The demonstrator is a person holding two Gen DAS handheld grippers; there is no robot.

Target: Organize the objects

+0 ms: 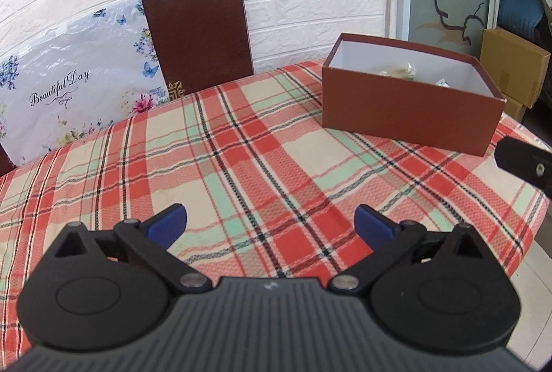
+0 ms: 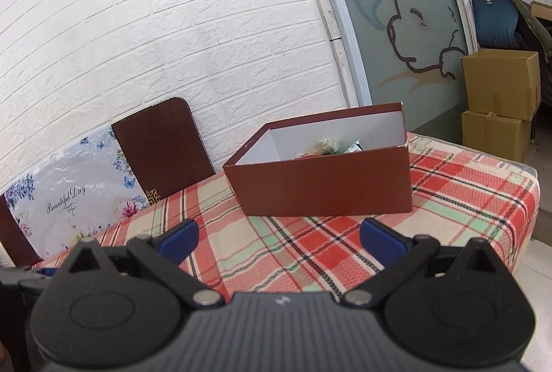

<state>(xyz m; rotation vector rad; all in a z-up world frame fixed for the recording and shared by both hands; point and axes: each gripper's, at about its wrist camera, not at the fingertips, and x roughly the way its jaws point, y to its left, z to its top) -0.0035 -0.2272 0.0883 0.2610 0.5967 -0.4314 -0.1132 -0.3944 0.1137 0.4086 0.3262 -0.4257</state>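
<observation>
Left wrist view: left gripper [image 1: 270, 222] hangs over plaid tablecloth [image 1: 241, 144] w/ jaws spread wide, nothing between them. Right gripper [image 2: 277, 239] likewise gapes empty, facing red-brown box [image 2: 321, 189], where small items [image 2: 327, 146] already sit, prob. sorted there.

a table covered with a red, cream and green plaid cloth [image 1: 262, 144] carries the things. ahead and to the right of the left tongs, well apart from them, a brown open-topped box [image 1: 407, 109] sits flat on the cloth near the far edge. seen from the right tongs, the same box stands straight ahead, near their tips.
</observation>
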